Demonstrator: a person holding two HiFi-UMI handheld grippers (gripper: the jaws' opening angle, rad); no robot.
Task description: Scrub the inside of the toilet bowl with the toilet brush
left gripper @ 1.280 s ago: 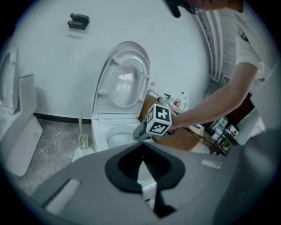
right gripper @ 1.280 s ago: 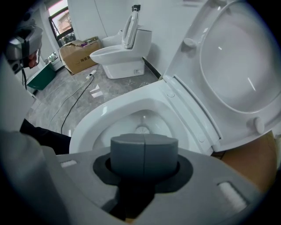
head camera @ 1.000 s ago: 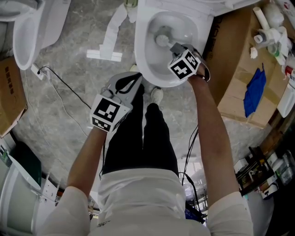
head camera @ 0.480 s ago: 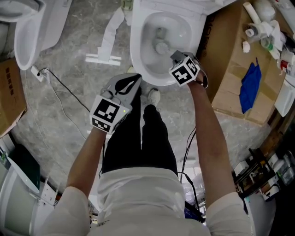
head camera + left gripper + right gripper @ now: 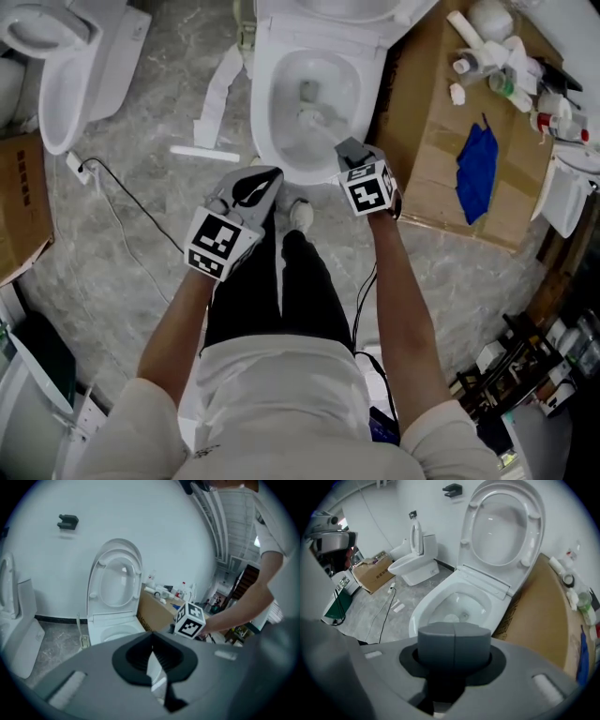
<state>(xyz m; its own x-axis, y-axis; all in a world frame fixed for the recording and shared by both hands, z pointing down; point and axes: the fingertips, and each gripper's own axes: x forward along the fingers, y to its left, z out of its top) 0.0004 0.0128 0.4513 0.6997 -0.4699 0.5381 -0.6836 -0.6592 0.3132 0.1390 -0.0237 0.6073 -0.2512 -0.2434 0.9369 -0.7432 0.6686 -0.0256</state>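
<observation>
Right gripper (image 5: 349,150) had drawn back to the bowl's (image 5: 265,131) near rim, upper centre, jaws clamped on the brush (image 5: 314,120) inside; left gripper (image 5: 255,185) closed, empty, lower left.

Head cam looks steeply down, gripper views look fwd, low; all share toilet bowl (image 5: 323,70).
</observation>
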